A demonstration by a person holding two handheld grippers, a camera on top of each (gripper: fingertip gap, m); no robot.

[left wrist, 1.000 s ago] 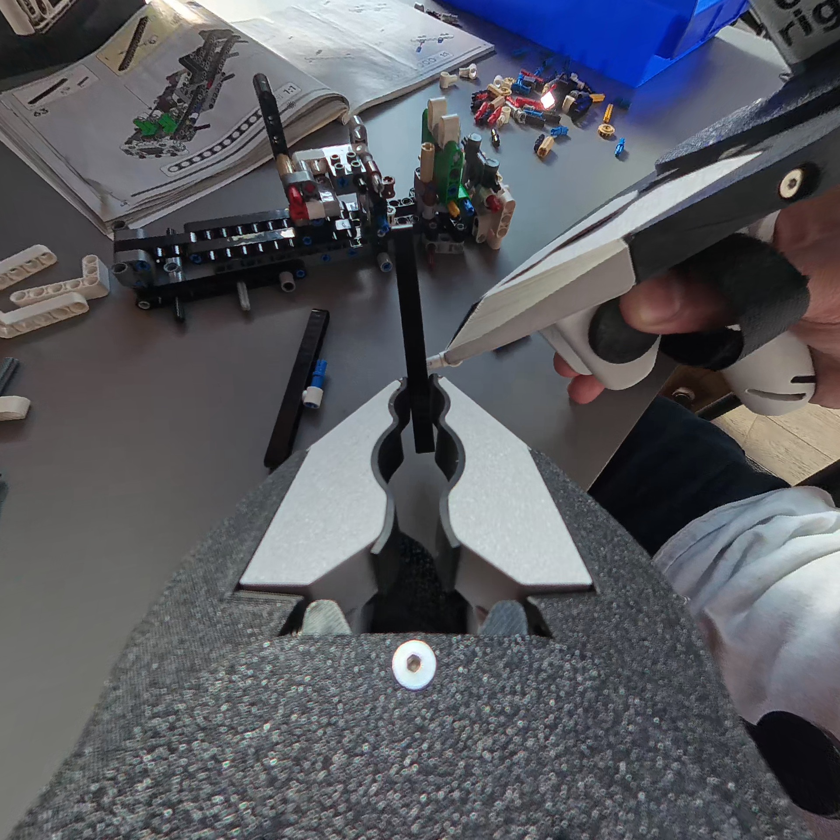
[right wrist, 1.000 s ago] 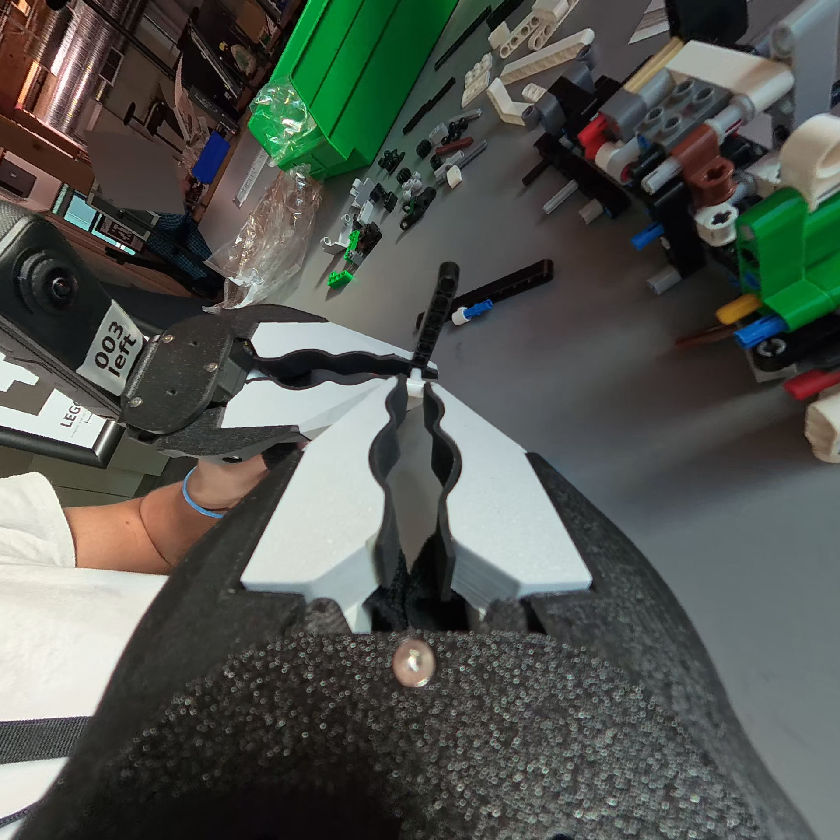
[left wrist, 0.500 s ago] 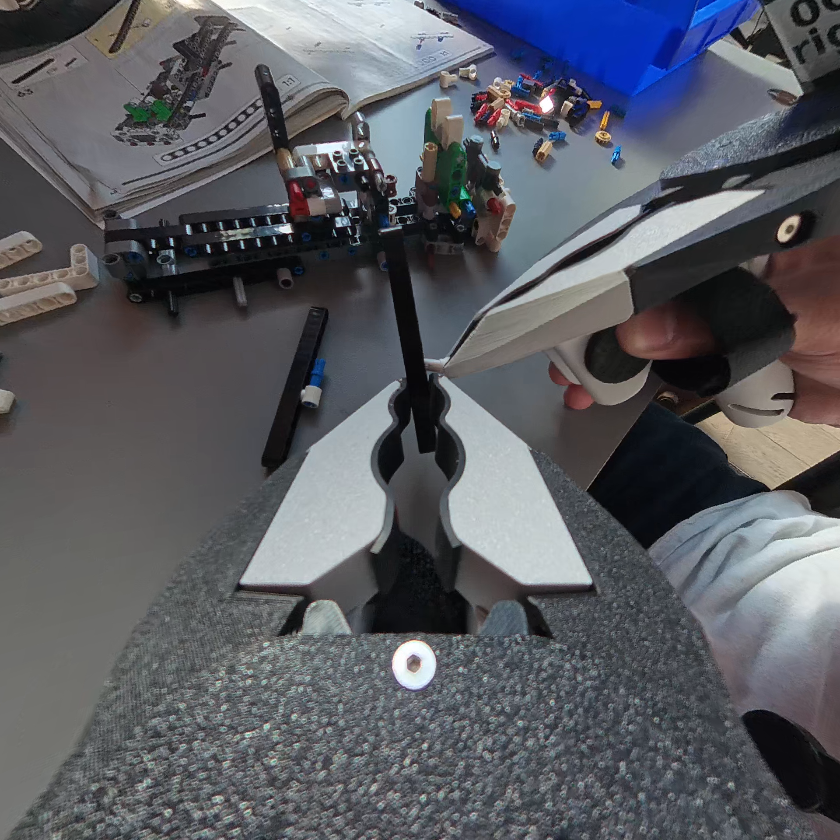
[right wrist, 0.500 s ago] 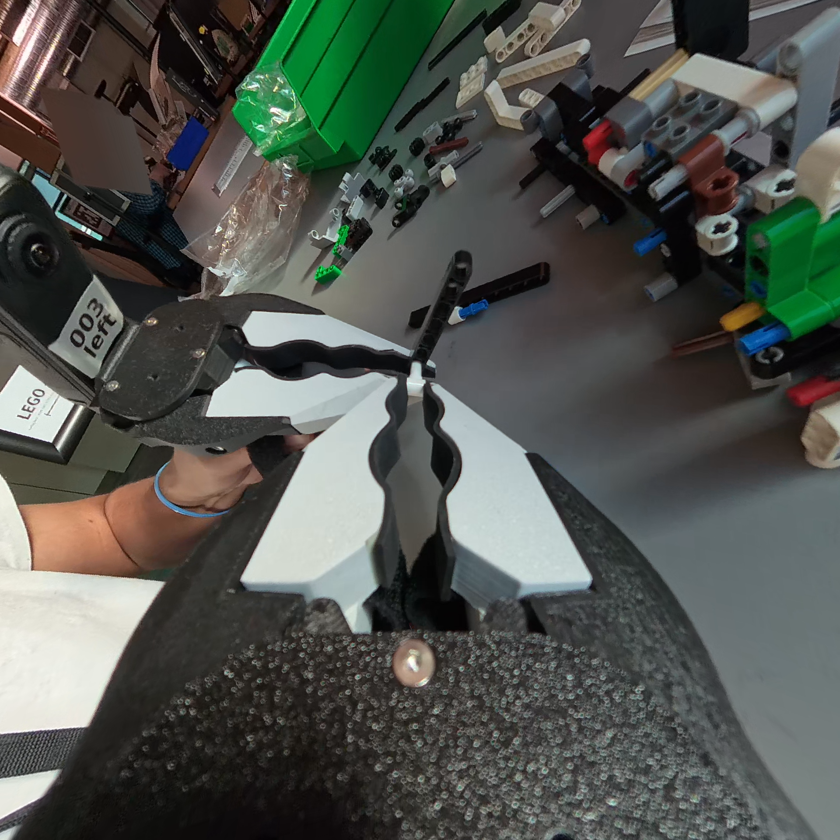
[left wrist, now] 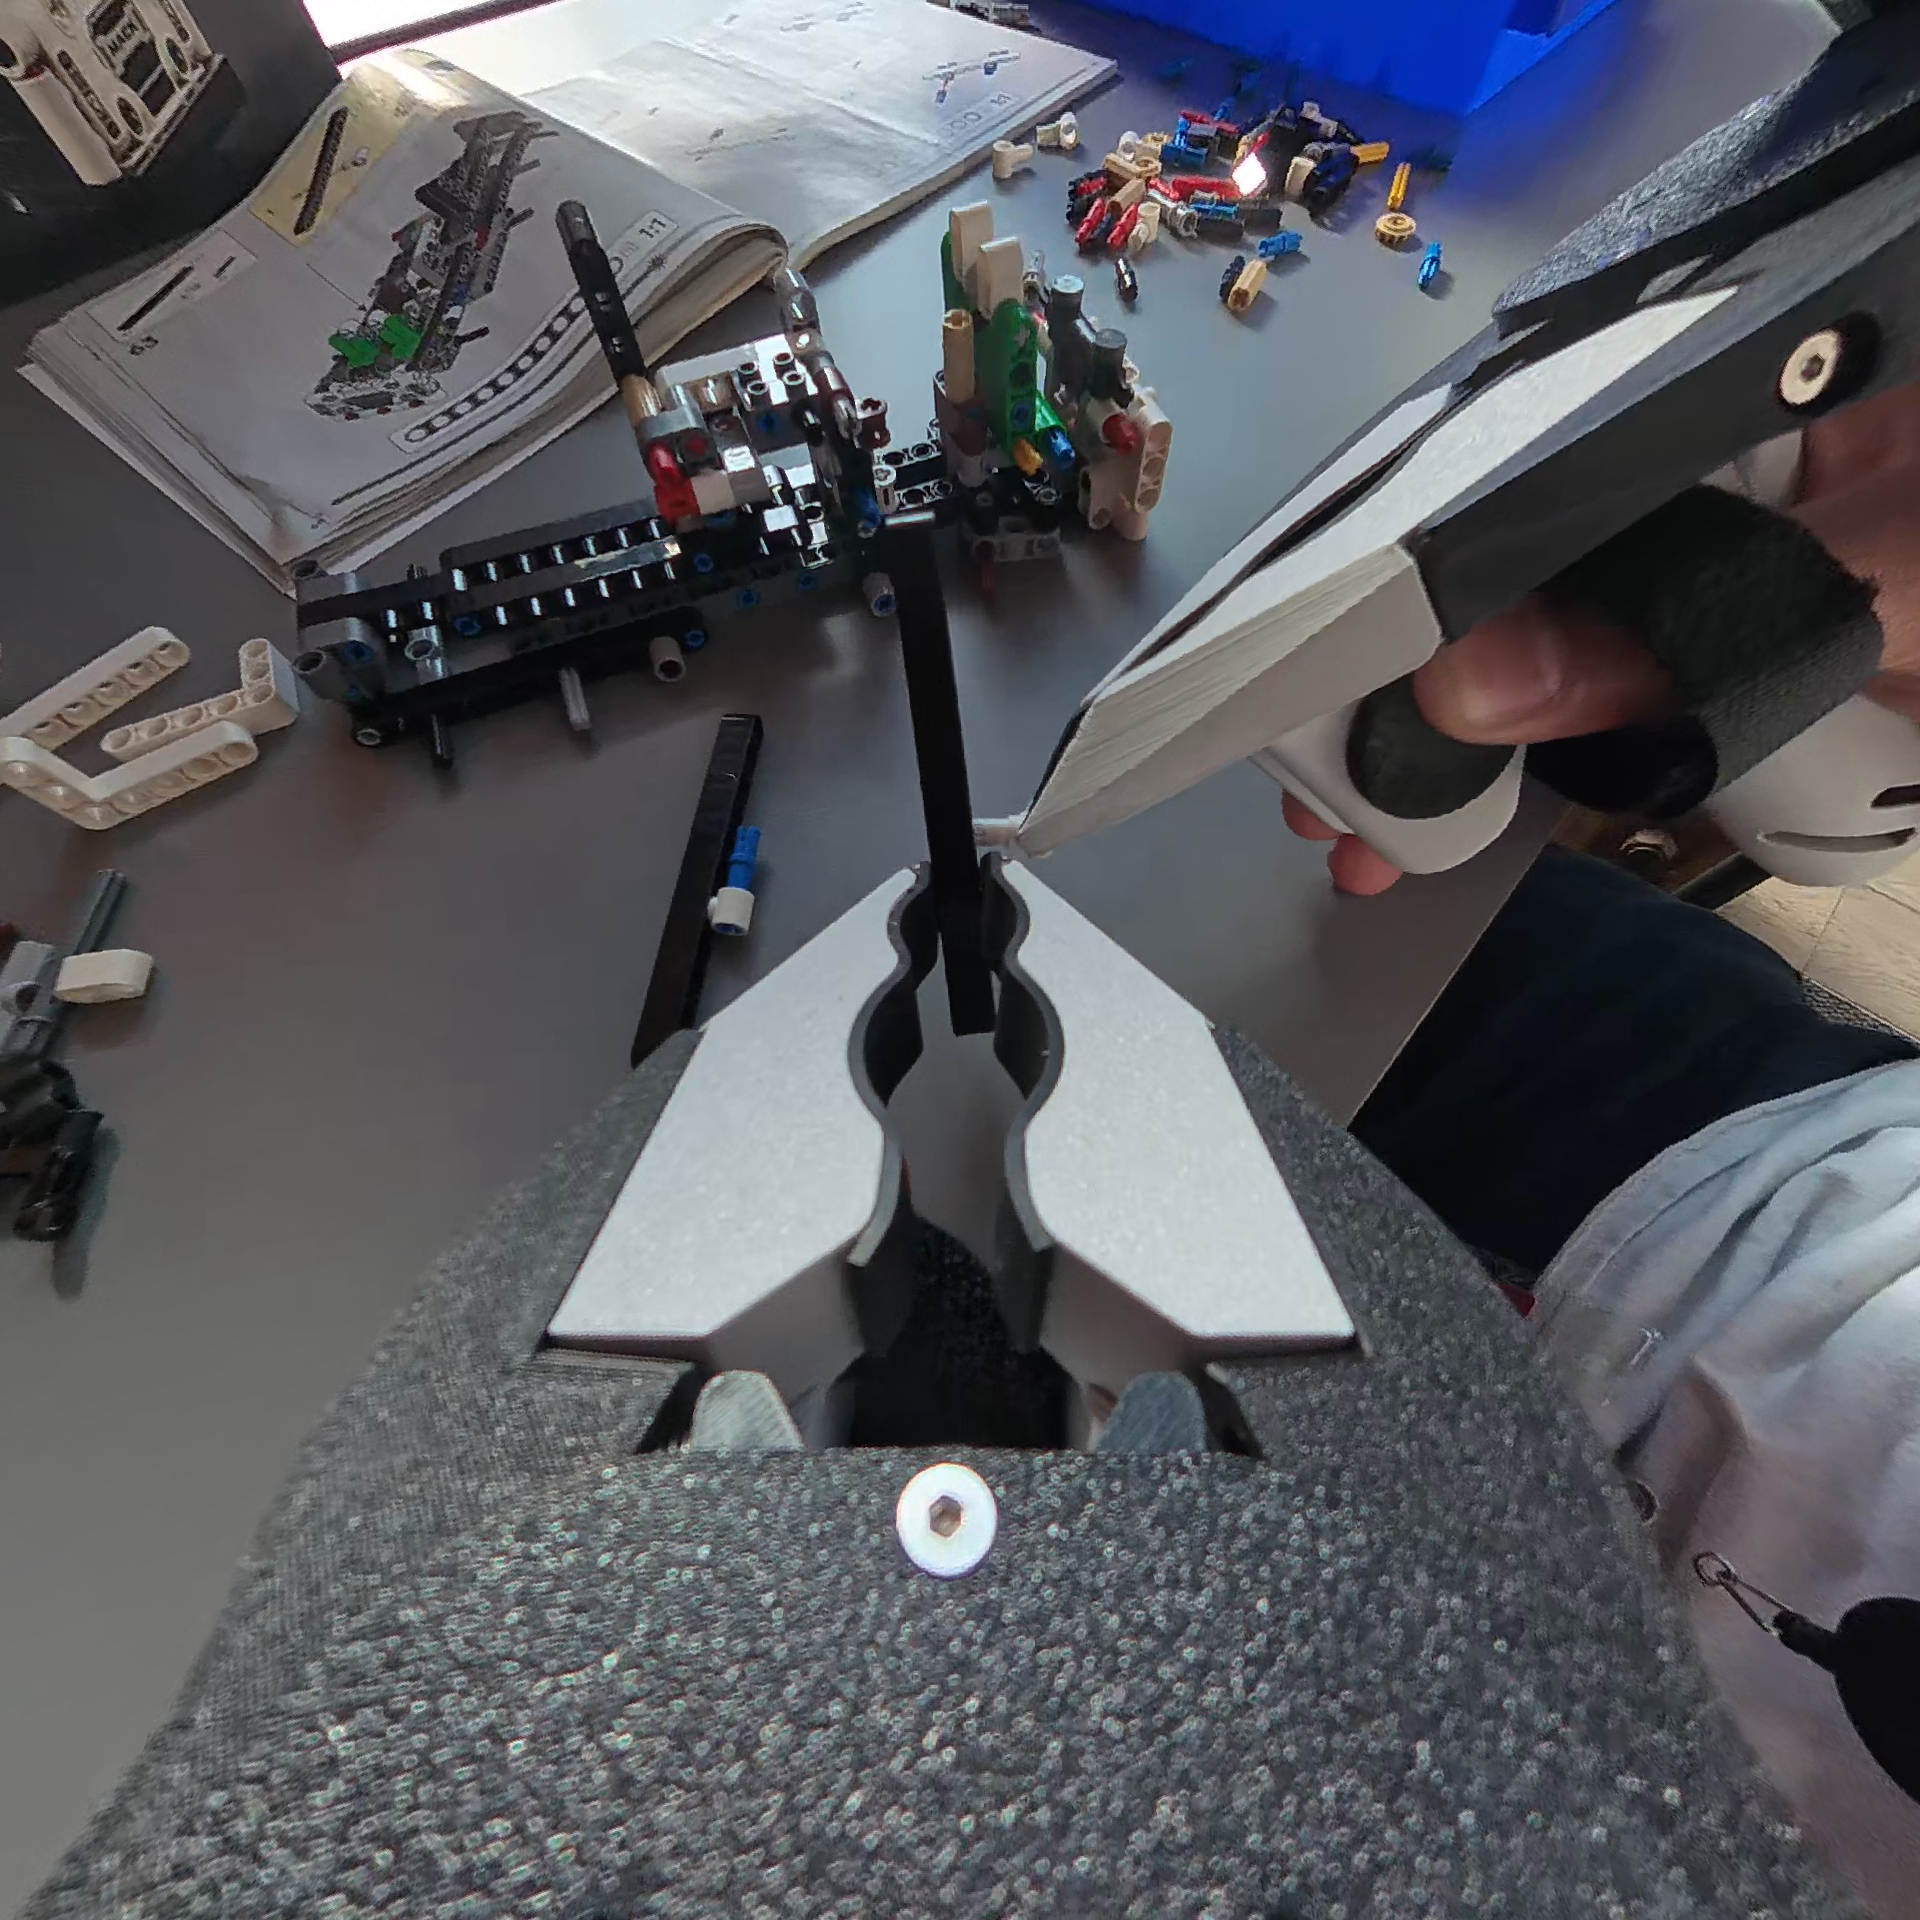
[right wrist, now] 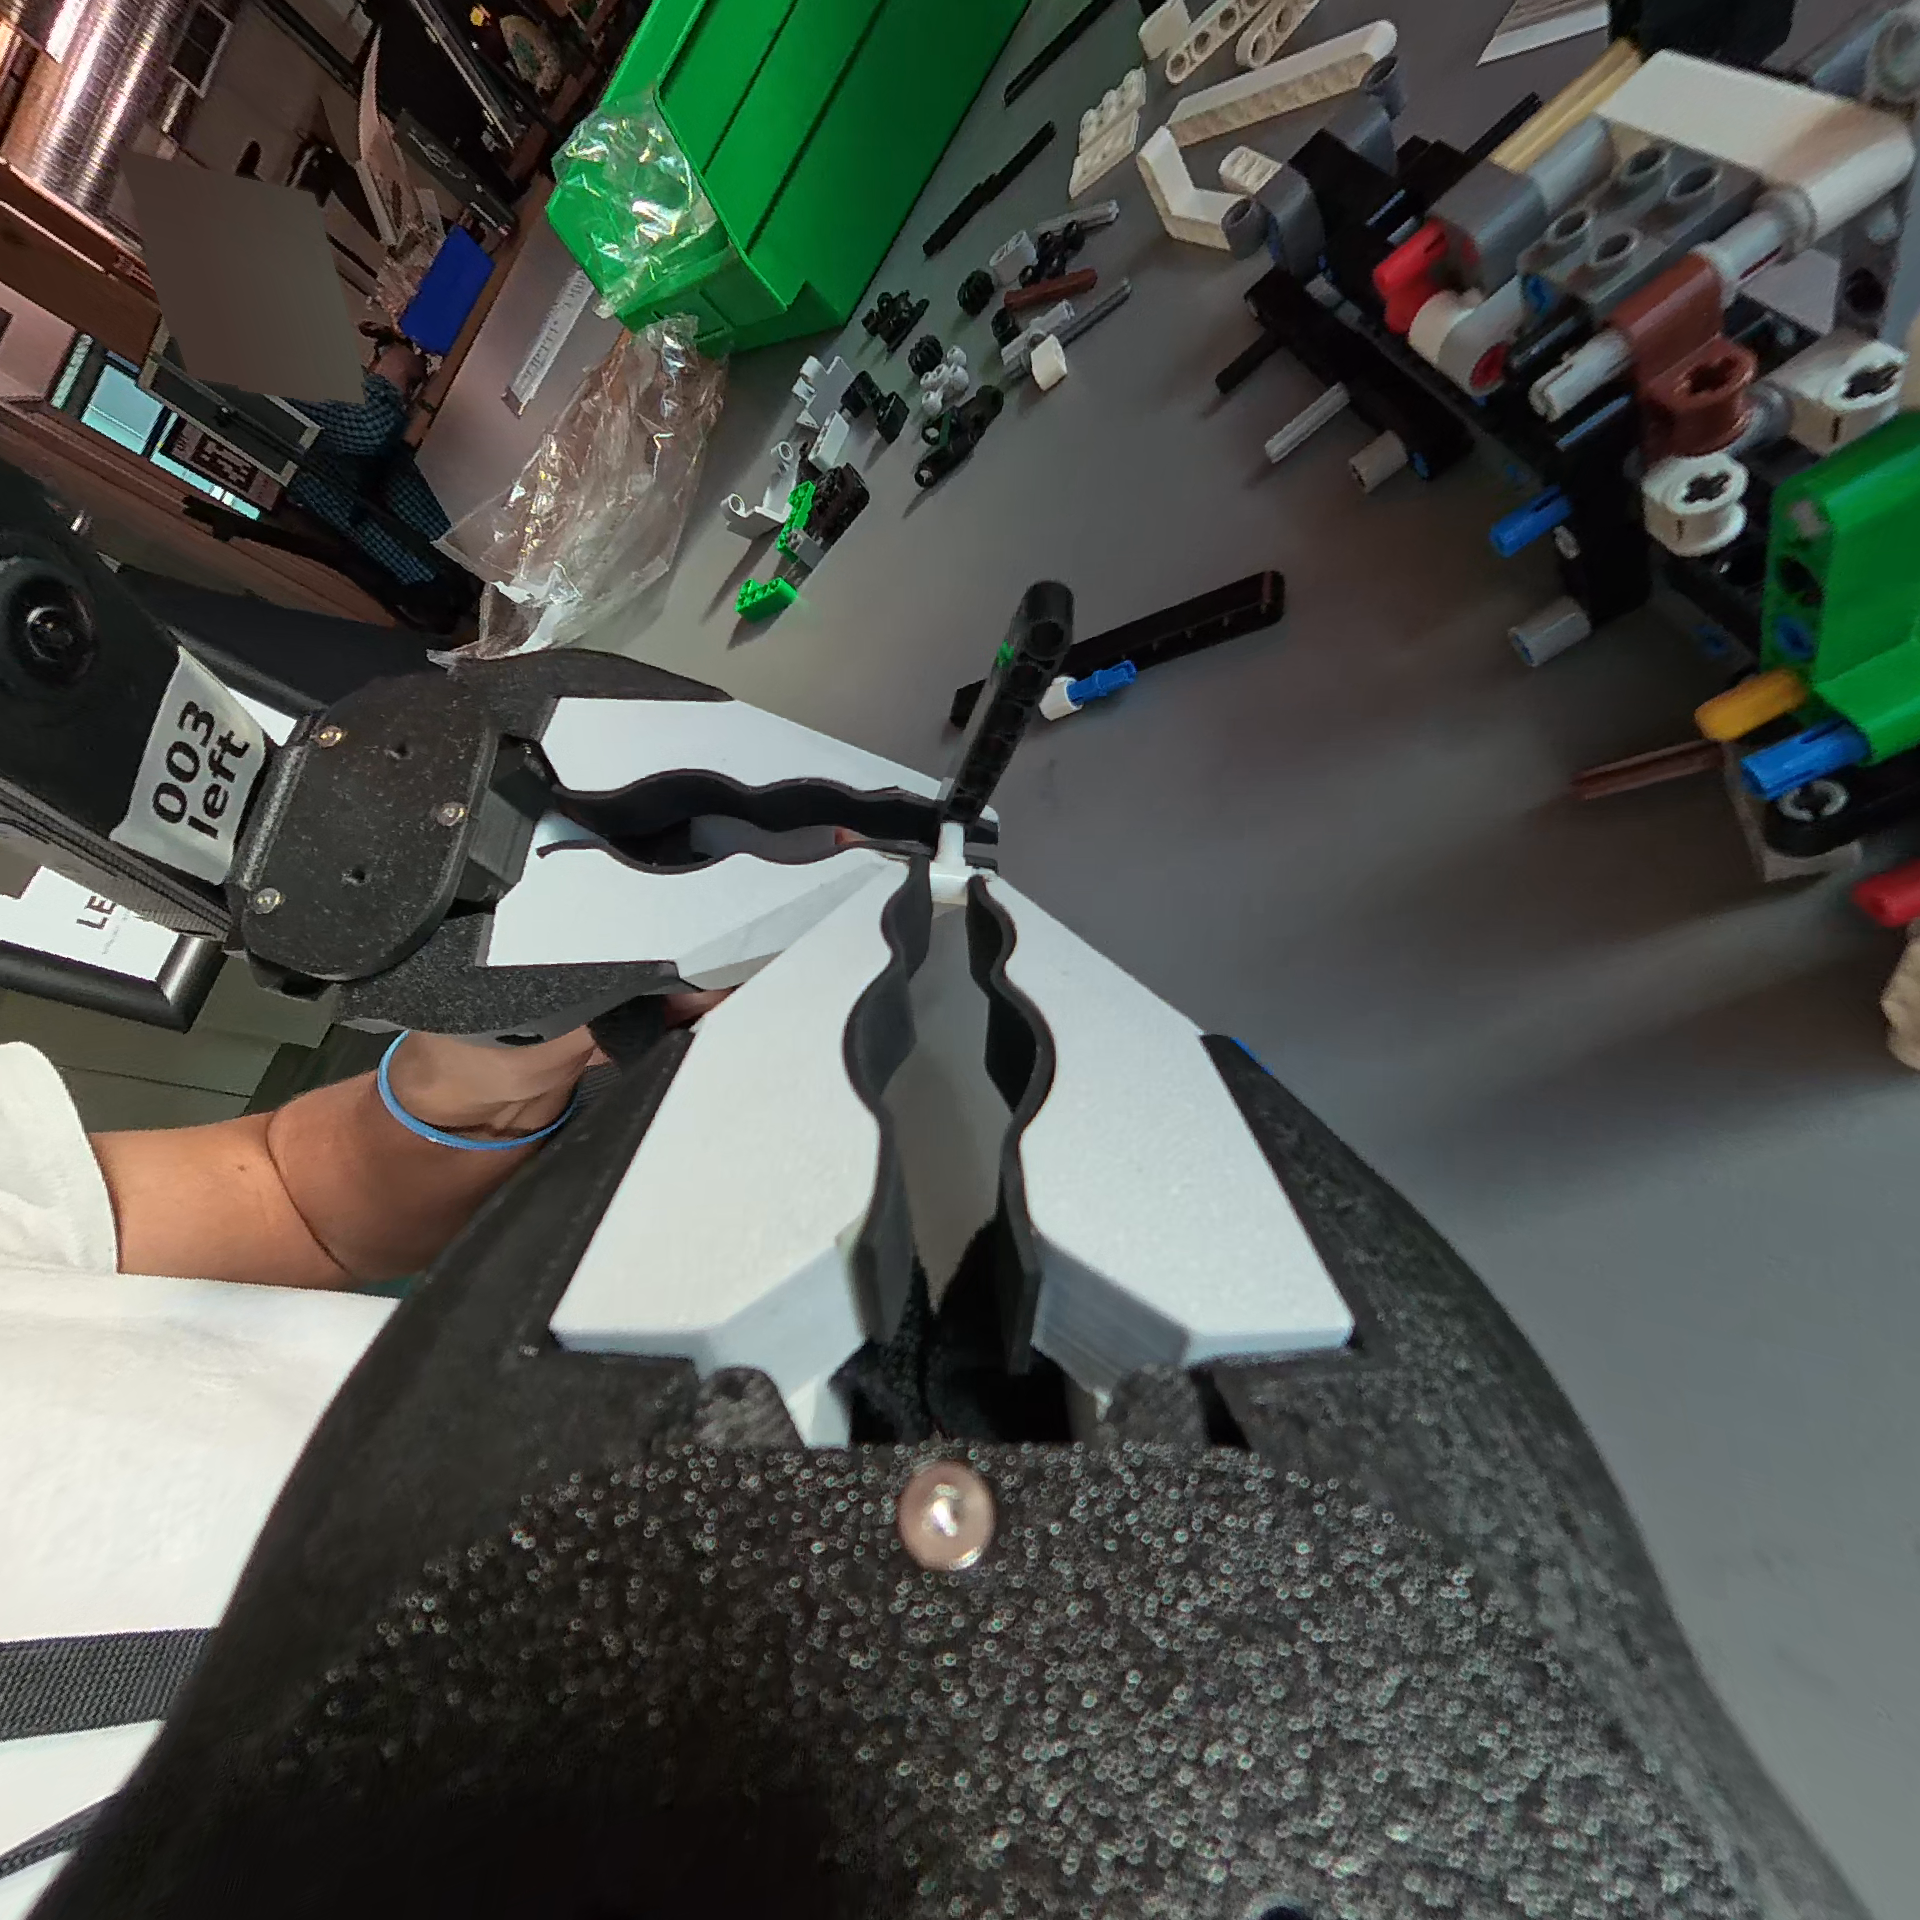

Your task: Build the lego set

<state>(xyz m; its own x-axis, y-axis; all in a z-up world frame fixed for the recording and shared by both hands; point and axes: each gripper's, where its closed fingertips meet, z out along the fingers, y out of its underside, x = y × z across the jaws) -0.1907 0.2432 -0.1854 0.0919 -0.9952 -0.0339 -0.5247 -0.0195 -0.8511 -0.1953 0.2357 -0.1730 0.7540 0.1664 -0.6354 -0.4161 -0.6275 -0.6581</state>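
On the far left of the grey table [left wrist: 312, 1039], loose white beams [left wrist: 125, 717] are laid out, and an open instruction booklet [left wrist: 343, 312] is spread behind them. The partly built model [left wrist: 727, 520] is set beyond the grippers, near the middle of the table, with a spare black beam [left wrist: 701, 883] and a blue pin [left wrist: 740, 850] lying on the surface in front of it.

In the centre, a long black beam [left wrist: 940, 748] is clamped near its lower end between the tips of the left gripper [left wrist: 956, 894], and is held pointing away from the camera, above the table.

From the right, a small white pin [right wrist: 951, 868] is pinched at the very tips of the right gripper [right wrist: 948, 883] and is brought against the side of the black beam just above the left gripper's grip; whether it has entered a hole cannot be told.

Farther right, a scatter of small coloured pins [left wrist: 1216, 197] is seen by a blue bin [left wrist: 1403, 42].

Several failures are judged possible. The pin is held by very little of its length, so it could be twisted out or dropped if pushed off-axis. The beam, gripped at one end only, could be levered round in the jaws by sideways pressure. A pin pressed against the rib between holes would not be seated.
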